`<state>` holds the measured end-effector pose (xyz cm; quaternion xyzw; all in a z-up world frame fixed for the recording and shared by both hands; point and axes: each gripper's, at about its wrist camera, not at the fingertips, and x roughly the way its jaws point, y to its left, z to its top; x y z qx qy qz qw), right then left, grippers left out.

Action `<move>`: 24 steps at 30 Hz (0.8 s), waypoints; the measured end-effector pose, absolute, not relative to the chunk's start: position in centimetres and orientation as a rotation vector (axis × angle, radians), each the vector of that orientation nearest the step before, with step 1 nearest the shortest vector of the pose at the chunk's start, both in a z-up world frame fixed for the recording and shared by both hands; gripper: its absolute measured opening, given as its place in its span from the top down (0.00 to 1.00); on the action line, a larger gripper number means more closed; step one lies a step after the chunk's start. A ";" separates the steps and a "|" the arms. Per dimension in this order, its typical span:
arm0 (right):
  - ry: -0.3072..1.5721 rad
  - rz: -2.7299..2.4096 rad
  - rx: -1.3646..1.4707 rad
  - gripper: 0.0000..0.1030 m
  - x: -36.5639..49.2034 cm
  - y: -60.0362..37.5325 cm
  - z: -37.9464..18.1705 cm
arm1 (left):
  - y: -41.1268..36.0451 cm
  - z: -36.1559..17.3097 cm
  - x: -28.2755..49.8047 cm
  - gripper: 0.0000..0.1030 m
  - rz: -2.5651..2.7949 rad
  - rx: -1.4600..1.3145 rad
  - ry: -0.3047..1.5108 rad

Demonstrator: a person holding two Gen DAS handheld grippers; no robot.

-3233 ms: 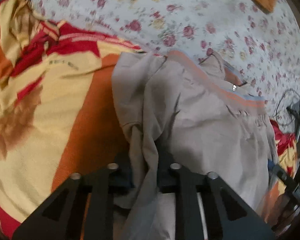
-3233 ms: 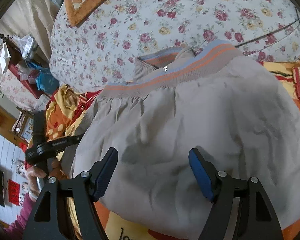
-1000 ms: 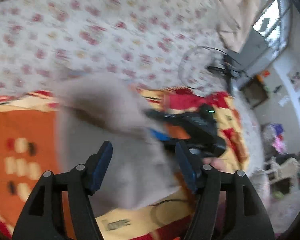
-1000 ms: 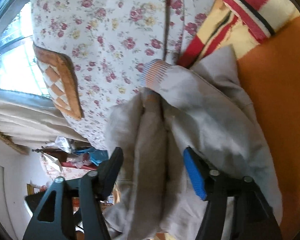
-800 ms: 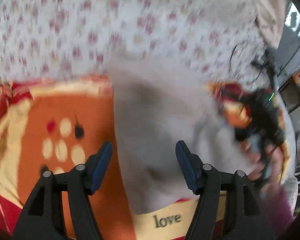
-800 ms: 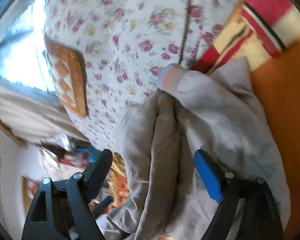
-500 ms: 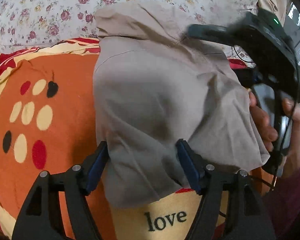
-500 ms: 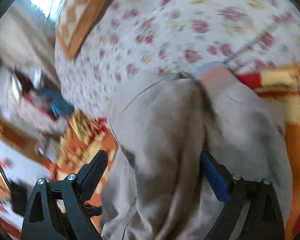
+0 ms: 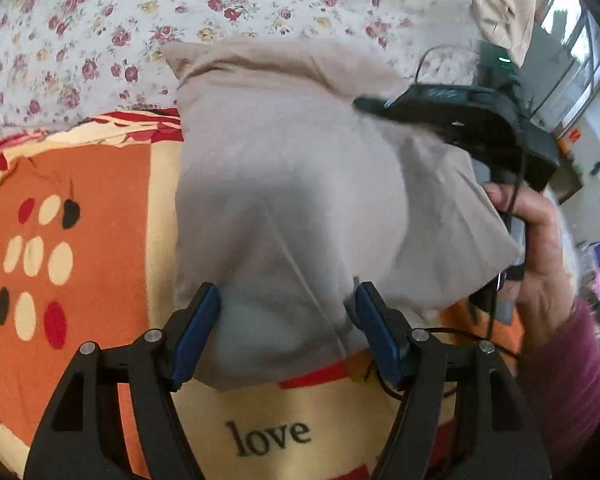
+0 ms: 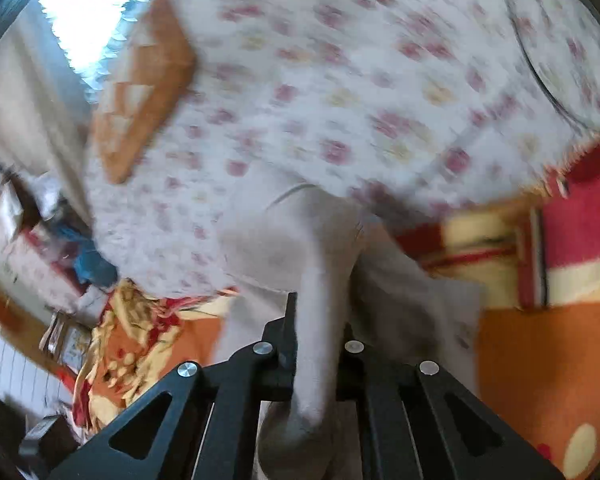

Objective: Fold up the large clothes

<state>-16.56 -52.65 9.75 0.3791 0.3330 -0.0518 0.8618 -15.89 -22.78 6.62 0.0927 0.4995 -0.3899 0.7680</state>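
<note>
A grey-beige garment (image 9: pixel 300 168) lies folded on the orange and yellow blanket (image 9: pixel 80 240). My left gripper (image 9: pixel 288 320) is open and points down at the garment's near edge, with the cloth bulging between its blue pads (image 9: pixel 198 332). In the blurred right wrist view my right gripper (image 10: pixel 320 344) is shut on a raised fold of the same garment (image 10: pixel 316 280), which runs down between the jaws. From the left wrist view, the right gripper's black housing (image 9: pixel 472 120) hangs over the garment's far right side, held by a person's hand (image 9: pixel 536 240).
A white sheet with red flowers (image 9: pixel 100 20) covers the bed behind the blanket. An orange patterned cushion (image 10: pixel 140 88) lies at the bed's far end by a bright window. A thin black cable (image 9: pixel 460 332) trails near the garment's right edge. Room clutter stands beyond the bed.
My right gripper's jaws went from wide apart to shut on a fold of the garment, and it rose and rolled. My left gripper sank toward the garment's near edge.
</note>
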 end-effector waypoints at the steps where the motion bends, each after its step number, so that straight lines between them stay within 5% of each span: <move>1: 0.752 -0.120 0.818 0.92 -16.0 -53.0 8.3 | -23.2 6.4 -16.0 0.33 -0.831 0.235 1.079; 4: 0.809 -0.170 0.845 0.60 -16.1 -53.2 7.0 | -22.7 6.7 -15.5 0.33 -0.814 0.238 1.104; 7: 0.775 -0.208 0.835 0.54 -19.0 -53.5 9.0 | -21.0 8.2 -14.7 0.33 -0.824 0.191 1.088; 16: 0.819 0.039 0.492 0.59 -22.0 -44.7 13.7 | -21.5 5.7 -12.9 0.32 -0.670 0.220 1.076; 20: 1.005 -0.200 0.390 0.83 -21.1 -45.4 8.3 | -21.5 4.9 -13.2 0.31 -0.688 0.198 1.094; 24: 0.943 -0.192 0.515 0.75 -21.6 -46.7 9.5 | -21.7 5.6 -13.2 0.31 -0.688 0.230 1.080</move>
